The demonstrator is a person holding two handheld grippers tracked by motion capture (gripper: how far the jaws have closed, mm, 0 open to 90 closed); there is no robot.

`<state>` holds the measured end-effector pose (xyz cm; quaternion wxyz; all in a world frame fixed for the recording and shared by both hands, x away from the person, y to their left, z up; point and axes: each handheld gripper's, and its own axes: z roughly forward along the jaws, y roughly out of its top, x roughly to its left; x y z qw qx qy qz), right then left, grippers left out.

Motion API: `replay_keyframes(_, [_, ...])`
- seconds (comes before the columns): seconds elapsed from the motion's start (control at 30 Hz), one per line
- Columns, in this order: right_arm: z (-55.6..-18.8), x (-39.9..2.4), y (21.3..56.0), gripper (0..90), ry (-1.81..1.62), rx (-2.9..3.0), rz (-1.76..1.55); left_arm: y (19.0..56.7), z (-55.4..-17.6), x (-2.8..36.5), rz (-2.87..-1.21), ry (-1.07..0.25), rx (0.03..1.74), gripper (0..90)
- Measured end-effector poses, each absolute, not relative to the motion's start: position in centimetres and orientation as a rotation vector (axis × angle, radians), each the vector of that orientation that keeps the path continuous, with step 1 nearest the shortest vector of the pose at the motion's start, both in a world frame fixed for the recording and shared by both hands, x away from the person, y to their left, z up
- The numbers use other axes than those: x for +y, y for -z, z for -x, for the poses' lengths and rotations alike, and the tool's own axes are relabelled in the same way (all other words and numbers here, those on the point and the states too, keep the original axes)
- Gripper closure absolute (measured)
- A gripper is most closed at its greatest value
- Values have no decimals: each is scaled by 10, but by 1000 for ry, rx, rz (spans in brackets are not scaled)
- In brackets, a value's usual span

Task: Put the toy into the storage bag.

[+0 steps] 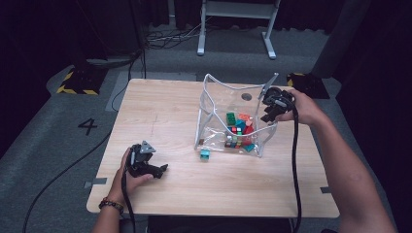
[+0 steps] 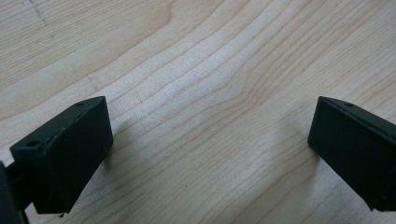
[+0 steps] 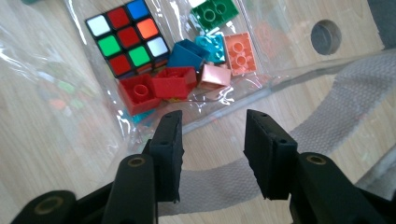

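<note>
One wide tabletop (image 1: 160, 111) is carrying everything, and most of its left half is staying free, so I am having good room there for moving. The clear bag (image 1: 214, 121) is standing open toward the right back part, well apart from the front edge but near the right edge. Inside it the puzzle cube (image 3: 128, 37) and the coloured bricks (image 3: 219, 49) are lying together. One teal brick (image 1: 205, 154) is lying outside, just in front of the bag. My right claw (image 3: 212, 140) is hovering at the bag's rim above the grey strap (image 3: 327, 121), its jaws partly apart with nothing pressed between them. I think I should close squarely on the strap, not on the thin plastic. My left claw (image 2: 210, 140) is resting low on bare wood, jaws wide apart and empty.
</note>
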<state>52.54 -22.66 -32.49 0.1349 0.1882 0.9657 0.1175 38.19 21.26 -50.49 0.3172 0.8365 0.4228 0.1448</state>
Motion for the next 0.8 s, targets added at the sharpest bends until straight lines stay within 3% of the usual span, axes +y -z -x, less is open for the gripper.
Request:
replay_keyframes(0.4, [-516,-231,319,560,-526,2778,-548,505,-382,213,-2204,-382,1111,2])
replay_keyframes(0.8, [-485,-243,301,430,-911,2586,-595,505,-382,213,-2202,-376,1115,2])
